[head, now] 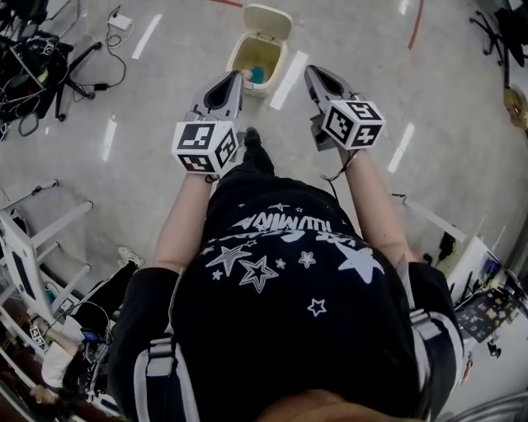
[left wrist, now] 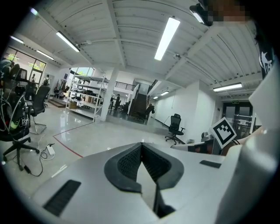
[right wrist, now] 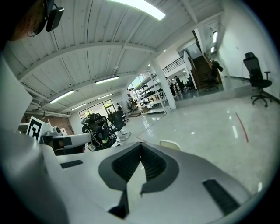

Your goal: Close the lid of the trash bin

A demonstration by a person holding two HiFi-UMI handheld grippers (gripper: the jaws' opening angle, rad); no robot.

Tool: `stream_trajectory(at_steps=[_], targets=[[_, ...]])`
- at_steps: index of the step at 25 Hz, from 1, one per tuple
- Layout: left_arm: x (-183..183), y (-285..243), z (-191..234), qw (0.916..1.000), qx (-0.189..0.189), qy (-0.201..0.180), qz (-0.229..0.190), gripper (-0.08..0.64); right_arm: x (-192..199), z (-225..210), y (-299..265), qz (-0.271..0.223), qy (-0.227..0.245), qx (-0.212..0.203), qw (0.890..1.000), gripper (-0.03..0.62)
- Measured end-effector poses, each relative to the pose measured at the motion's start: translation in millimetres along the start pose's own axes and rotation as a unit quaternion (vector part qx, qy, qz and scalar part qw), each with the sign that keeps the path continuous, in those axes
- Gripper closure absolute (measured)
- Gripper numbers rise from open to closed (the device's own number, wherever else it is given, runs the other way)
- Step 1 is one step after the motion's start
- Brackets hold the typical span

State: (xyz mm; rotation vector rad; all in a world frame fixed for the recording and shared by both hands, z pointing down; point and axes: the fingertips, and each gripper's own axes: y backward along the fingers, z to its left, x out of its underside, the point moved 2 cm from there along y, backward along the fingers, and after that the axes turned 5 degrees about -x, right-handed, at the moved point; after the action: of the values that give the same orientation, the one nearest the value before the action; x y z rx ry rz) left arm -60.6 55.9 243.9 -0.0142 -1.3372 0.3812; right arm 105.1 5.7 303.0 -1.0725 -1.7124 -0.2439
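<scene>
A small cream trash bin (head: 247,51) stands on the floor ahead of me, its lid (head: 268,21) tipped up and back. Something teal (head: 256,75) lies inside. My left gripper (head: 234,76) is held in the air just near and left of the bin, jaws shut and empty. My right gripper (head: 310,71) hovers to the bin's right, also shut with nothing in it. In the right gripper view, the lid's top (right wrist: 170,144) peeks over the shut jaws (right wrist: 141,143). The left gripper view shows only its shut jaws (left wrist: 141,143) and the hall, not the bin.
An office chair with tangled cables (head: 33,58) and a white power strip (head: 120,21) sit at the far left. A white rack (head: 37,247) stands at my near left. Red floor tape (head: 415,25) runs at the far right; desks with equipment (head: 483,305) are at the near right.
</scene>
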Motion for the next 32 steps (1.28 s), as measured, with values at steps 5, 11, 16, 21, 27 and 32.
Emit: stream_trajectory(at_steps=[5,11,16,21,27,32], targets=[[-11,-36,26,0.9997,0.019,-0.001,0.014,0.549,-18,-12,-37,0.001,-0.009,0.017,1.000,0.591],[-13,-76,41,0.9980,0.051,-0.004,0.036,0.549,-27,-32,-66,0.000,-0.032,0.042,0.999,0.591],[-17,-104,43,0.9968,0.066,-0.016,0.043,0.549,-34,-51,-78,-0.003,-0.042,0.054,0.998,0.591],[-10,-130,43,0.9966,0.057,-0.014,0.057,0.549,-42,-77,-94,0.004,-0.040,0.051,0.998,0.591],[-10,-168,48,0.9974,0.029,-0.006,0.066,0.549,-45,-118,-120,0.027,-0.055,0.039,0.997,0.591],[-1,-207,52,0.9960,0.016,-0.003,0.088,0.549,-42,-149,-149,0.054,-0.062,0.028,0.996,0.591]])
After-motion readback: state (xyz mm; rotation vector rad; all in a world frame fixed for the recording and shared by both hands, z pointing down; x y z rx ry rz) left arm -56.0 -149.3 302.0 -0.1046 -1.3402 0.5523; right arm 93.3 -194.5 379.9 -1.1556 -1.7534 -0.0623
